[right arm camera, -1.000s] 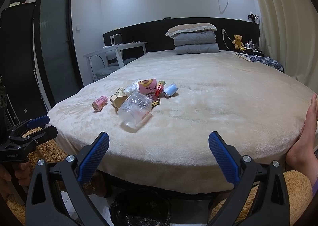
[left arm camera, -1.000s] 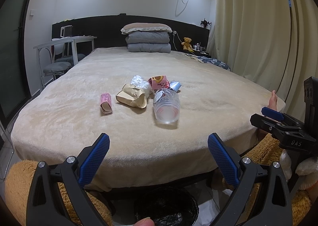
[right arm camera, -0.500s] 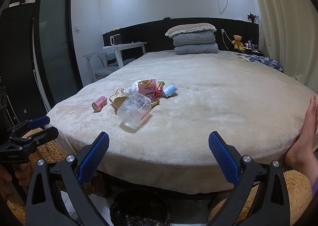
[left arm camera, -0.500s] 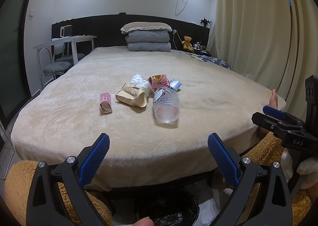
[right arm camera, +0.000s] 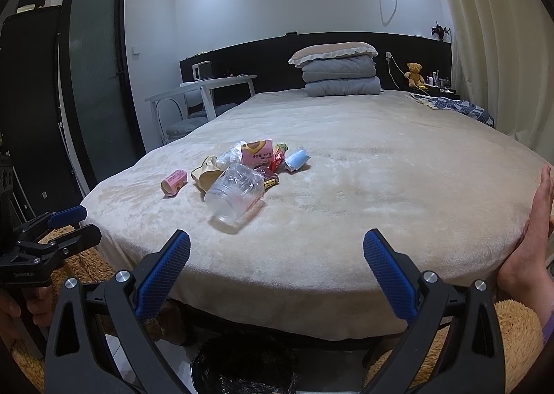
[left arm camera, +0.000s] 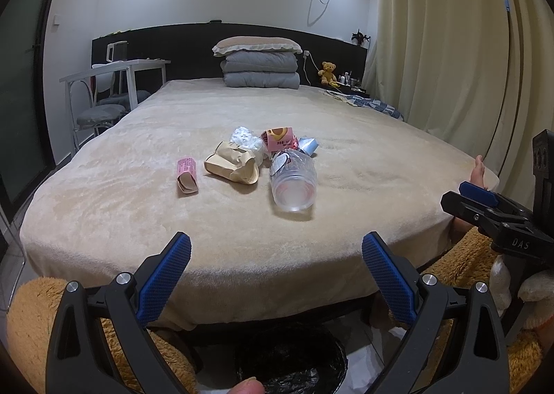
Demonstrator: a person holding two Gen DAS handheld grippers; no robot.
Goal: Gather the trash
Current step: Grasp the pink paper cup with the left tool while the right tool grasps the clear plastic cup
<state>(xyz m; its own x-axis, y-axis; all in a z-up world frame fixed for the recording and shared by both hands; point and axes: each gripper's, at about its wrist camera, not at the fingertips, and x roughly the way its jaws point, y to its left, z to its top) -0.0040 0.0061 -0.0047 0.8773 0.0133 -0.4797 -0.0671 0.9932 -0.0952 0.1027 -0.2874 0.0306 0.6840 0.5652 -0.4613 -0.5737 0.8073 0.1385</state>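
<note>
Beige bed (left arm camera: 363, 165) carries a trash pile mid-front: clear plastic cup (left arm camera: 293, 182) on its side, base toward camera; pink tube (left arm camera: 187, 175) lengthwise. Left gripper (left arm camera: 276, 257) and right gripper (right arm camera: 276, 257) both spread, holding nothing, over black-lined bin (left arm camera: 294, 359).

Bare bed (left arm camera: 145, 220) surface lies between both grippers and the trash pile (left arm camera: 256, 162). Clear bottle (left arm camera: 293, 182) fronts the pile; pink carton (left arm camera: 187, 175) sits apart, left.
</note>
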